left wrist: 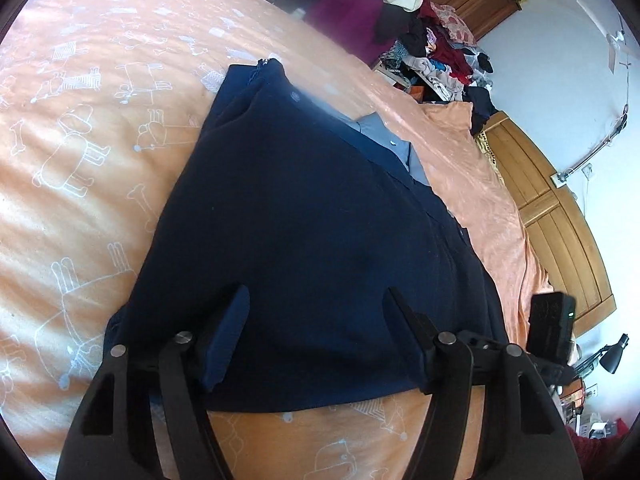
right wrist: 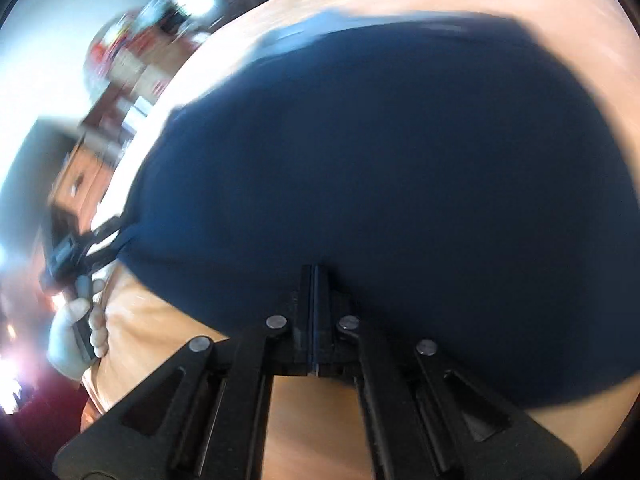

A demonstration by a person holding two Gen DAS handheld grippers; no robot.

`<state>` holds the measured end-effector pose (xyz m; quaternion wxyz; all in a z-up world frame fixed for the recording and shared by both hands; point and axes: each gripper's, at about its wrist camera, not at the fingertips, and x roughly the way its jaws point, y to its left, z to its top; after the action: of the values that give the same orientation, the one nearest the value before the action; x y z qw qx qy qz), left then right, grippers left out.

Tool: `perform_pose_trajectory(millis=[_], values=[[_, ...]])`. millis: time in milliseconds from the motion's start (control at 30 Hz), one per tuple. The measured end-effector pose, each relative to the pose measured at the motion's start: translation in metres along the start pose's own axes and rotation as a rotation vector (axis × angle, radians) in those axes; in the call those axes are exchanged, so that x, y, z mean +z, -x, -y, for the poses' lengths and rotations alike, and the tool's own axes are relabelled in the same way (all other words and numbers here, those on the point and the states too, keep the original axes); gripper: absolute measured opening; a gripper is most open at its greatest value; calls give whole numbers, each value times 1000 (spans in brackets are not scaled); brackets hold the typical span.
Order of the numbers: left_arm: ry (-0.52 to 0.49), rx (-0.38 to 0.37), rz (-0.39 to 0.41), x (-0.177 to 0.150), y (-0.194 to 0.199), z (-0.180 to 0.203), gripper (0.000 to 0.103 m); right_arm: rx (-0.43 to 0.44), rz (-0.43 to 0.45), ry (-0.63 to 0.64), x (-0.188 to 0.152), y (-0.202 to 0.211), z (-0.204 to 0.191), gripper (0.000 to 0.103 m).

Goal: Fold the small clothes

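Nearest the left wrist camera, the left gripper point(left wrist: 316, 300) hangs with its two black fingers spread wide above the near hem of the dark navy knitted garment point(left wrist: 304, 216), nothing between them. The right wrist view, though blurred, shows this gripper's tips point(right wrist: 114, 240) touching a corner of the cloth, so whether they bite fabric there cannot be told. The right gripper point(right wrist: 316, 280) has its fingers pressed together on the near edge of the same garment, a thin strip of navy cloth caught in the seam between them. A gloved hand point(right wrist: 76, 332) grips the left tool's handle at the left rim of that view.

The garment lies spread flat on the peach-orange bedspread printed with white line-drawn dogs point(left wrist: 80, 152), its near hem running straight across. A pale blue shirt collar point(left wrist: 384, 136) peeks out along its right edge. Bare bedspread lies open to the left and beyond the far edge. Farther right stands a wooden headboard point(left wrist: 560, 232), and at the far corner rises a heap of mixed clothes point(left wrist: 432, 44).
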<state>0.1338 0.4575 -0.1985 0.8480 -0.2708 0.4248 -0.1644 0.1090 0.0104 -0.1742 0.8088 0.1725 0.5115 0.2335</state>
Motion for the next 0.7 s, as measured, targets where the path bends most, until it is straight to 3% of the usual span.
perform_pose_trajectory(millis=[67, 100, 233, 267, 300, 367, 433, 500, 567, 700], values=[[1, 0, 1, 1, -5, 3, 73, 4, 33, -29, -4, 35, 42, 0], [2, 0, 1, 1, -8, 5, 74, -88, 56, -39, -4, 52, 58, 0], [5, -2, 1, 5, -12, 10, 76, -237, 110, -113, 1, 94, 96, 3], [5, 10, 2, 5, -10, 12, 75, -280, 135, -76, -1, 108, 89, 3], [4, 32, 1, 3, -6, 16, 73, -265, 153, -53, -5, 119, 78, 3], [7, 36, 11, -5, 10, 28, 74, -254, 165, 14, -17, 126, 50, 14], [63, -6, 46, -24, 33, 36, 78, -256, 158, 102, -40, 127, 22, 42], [140, 5, 79, -45, 48, 31, 88, -245, 130, 151, -61, 117, 0, 45], [241, 16, 120, -66, 56, 19, 87, -236, 94, 163, -68, 108, 0, 46], [263, 39, 170, -64, 53, 16, 86, -205, 36, 145, -78, 75, -18, 46]])
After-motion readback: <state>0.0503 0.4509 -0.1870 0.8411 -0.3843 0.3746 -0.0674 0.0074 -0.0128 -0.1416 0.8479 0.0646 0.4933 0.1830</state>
